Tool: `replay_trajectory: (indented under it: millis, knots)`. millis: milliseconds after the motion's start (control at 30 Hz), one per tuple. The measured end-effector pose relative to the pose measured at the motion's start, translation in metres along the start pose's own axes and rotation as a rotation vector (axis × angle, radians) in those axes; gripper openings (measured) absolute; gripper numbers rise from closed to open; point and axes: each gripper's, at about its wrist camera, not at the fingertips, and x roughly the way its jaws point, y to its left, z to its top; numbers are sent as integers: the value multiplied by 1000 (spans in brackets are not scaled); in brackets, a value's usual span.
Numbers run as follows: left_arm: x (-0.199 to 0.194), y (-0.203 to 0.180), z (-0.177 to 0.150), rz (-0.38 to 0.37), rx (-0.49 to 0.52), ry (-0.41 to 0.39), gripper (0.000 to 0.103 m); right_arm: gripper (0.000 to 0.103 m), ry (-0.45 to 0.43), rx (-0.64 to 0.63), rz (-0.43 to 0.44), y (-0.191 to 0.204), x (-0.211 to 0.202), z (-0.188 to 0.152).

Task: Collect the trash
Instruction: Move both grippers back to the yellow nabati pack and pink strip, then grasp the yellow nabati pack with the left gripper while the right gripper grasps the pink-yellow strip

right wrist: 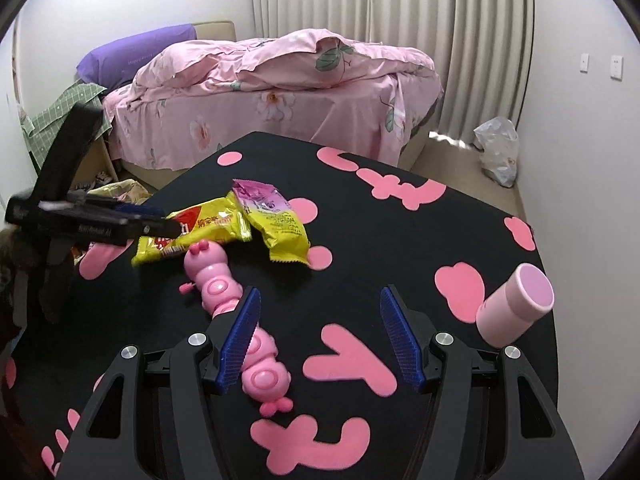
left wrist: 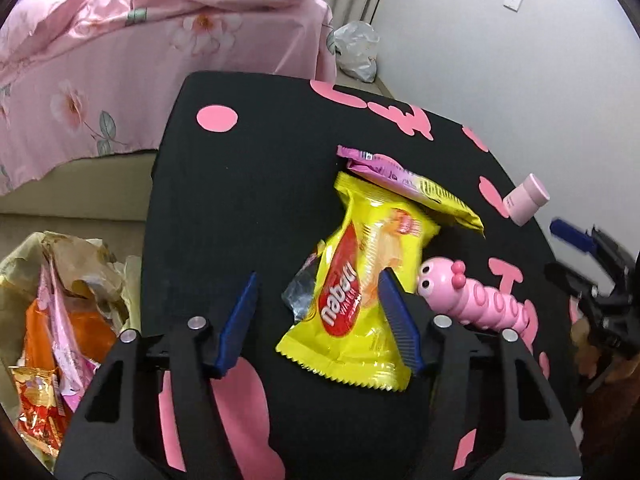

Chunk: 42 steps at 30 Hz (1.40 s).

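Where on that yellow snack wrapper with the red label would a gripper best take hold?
Probably at its pinched middle. The yellow snack wrapper lies flat on the black table, crumpled narrow at the waist, so from above the fingers could straddle it there. The left gripper already hangs over that part, jaws open, one blue pad above the wrapper. The pink caterpillar toy beside it leaves little room.

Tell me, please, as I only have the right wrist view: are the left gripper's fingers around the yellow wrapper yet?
Observer: Partly: the left gripper is open, one finger over the yellow wrapper, the other beside it.
Operator: Is any trash hidden from me?
Observer: A crumpled silvery wrapper peeks from under its left edge.
Operator: And the bag?
Observer: The paper bag beside the table already holds orange, pink and red wrappers.
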Motion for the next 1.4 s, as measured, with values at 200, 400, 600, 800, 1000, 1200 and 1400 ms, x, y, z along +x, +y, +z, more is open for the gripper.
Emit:
replay_trajectory:
  millis: [200,400,600,800,1000,1200,1400]
  knots:
    - [-12,-5,-18,92,3,8,26,59,-37,13,73,-2,16,24]
    - [-31,8,-36,62,-92,-17,26,59,39,-44,153,12,61,51]
    - [-40,7,-41,57,-91,-27,28,47,168,-43,206,18,115,57]
    - [-42,13,-42,56,-113,-37,32,25,196,14,229,12,115,47]
    - [-47,5,-40,17,-79,-82,49,14,160,33,143,-3,90,40]
    - [-46,-18,-29,-10,92,-127,55,12,98,78,107,-20,58,30]
    - [-18,-23,-4,30,190,-62,55,8,63,121,93,-29,32,10]
